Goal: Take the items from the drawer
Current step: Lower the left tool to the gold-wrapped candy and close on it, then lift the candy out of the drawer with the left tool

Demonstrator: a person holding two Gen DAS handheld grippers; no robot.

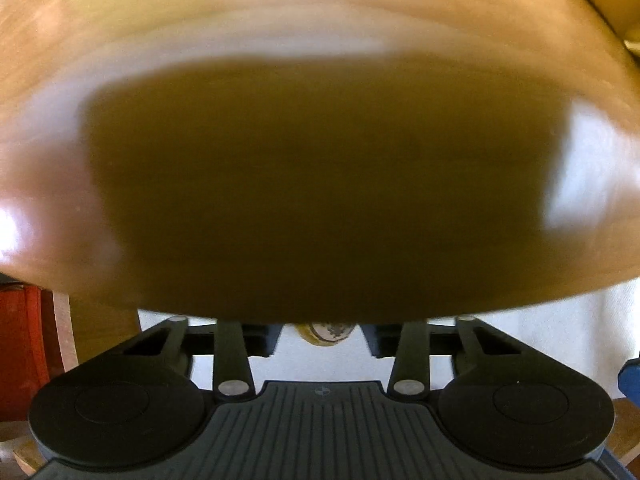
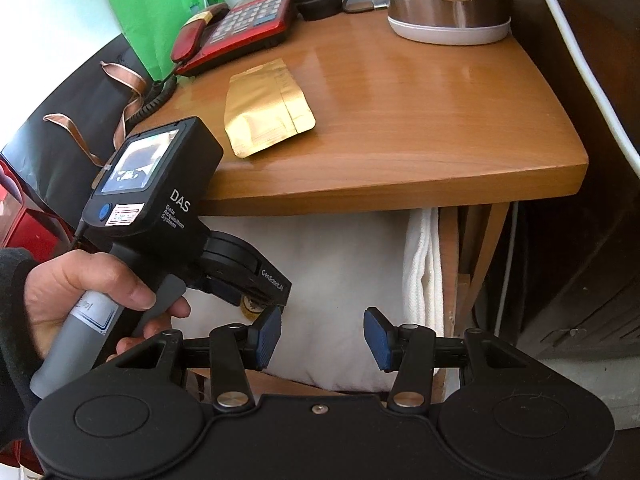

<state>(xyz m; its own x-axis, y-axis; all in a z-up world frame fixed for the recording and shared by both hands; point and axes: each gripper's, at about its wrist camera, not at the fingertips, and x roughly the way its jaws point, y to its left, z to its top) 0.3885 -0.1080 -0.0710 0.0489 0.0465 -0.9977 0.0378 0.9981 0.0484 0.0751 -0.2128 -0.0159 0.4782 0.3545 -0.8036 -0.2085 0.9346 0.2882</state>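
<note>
While the right gripper point(image 2: 322, 338) waits half-open and empty, the left gripper point(image 1: 323, 338) straddles a small gold item point(image 1: 326, 332) at six o'clock, grip impossible to confirm; next, clamp firmly and lift.

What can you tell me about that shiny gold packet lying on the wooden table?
The gold packet is a small, flat foil pouch, glossy and a little creased, with a seam running down it and sealed edges. It lies flat on the wooden table, near the front edge, just in front of the red telephone. Nothing rests on it, and neither hand-held gripper touches it.
</note>
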